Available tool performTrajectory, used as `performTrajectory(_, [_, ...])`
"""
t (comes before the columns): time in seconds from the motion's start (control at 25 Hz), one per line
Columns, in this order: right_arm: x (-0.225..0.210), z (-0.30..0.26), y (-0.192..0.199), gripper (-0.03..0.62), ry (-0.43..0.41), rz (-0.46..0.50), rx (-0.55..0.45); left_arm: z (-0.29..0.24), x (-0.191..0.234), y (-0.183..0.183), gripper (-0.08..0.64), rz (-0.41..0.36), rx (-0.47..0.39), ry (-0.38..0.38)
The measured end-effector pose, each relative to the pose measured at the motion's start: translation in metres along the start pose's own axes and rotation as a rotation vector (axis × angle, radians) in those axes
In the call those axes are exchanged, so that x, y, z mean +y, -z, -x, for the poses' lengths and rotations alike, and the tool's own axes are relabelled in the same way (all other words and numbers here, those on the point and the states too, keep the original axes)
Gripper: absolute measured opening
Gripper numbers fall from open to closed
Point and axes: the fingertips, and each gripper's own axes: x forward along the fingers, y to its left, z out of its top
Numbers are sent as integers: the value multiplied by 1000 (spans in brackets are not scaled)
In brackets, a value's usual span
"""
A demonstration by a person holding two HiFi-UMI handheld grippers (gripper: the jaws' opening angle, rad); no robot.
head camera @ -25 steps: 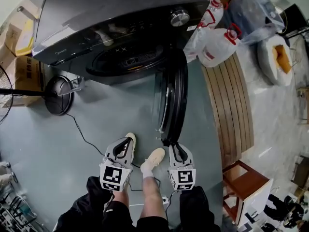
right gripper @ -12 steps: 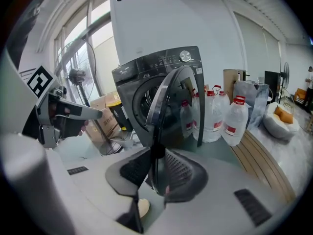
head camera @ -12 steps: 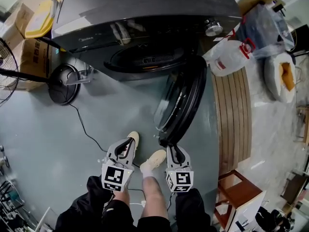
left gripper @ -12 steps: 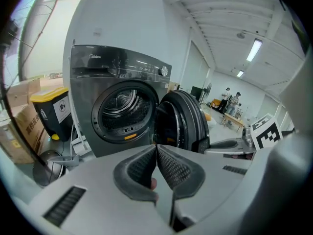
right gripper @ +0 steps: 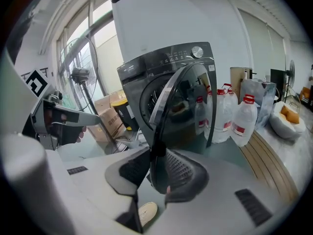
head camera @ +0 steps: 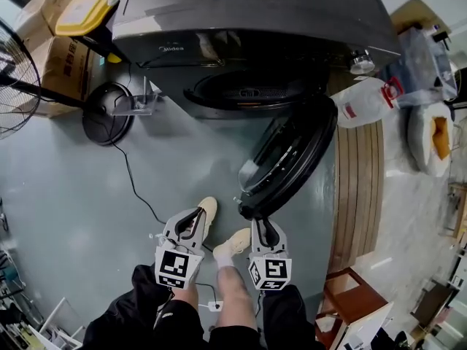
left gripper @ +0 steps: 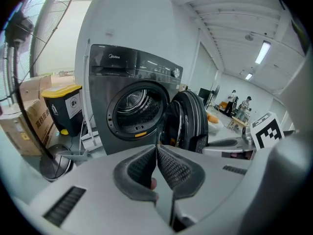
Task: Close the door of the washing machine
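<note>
Head view, looking steeply down: dark grey front-loading washing machine (head camera: 241, 20) at the top of the frame, its drum opening (head camera: 252, 93) uncovered. Door (head camera: 288, 159): round, dark, glass-centred, attached at the opening's right side as pictured, standing partly swung at a slant to the machine's front, free edge toward the person. Right gripper (head camera: 264, 223): jaws astride that free edge, a pad against it on either side; the jaws have just been widening with the rim between them. Left gripper (head camera: 195, 217): left of the door and apart from it, over the floor (head camera: 58, 195); the left gripper view shows its tips pressed together with nothing between. Also present: pale shoes (head camera: 237, 240) between the grippers; fan base (head camera: 108, 114) with trailing cable (head camera: 139, 188) at left; cardboard boxes (head camera: 58, 46); yellow-lidded bin (head camera: 84, 9); water jug (head camera: 368, 100) beside the machine; wooden slats (head camera: 356, 188) at right.
</note>
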Motion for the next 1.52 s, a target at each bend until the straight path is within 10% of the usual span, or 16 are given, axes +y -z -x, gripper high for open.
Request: performTrajectory(1.52, [116,-122,-97,49,-110,171,-32,27,153,-49,29,66,-72,-140])
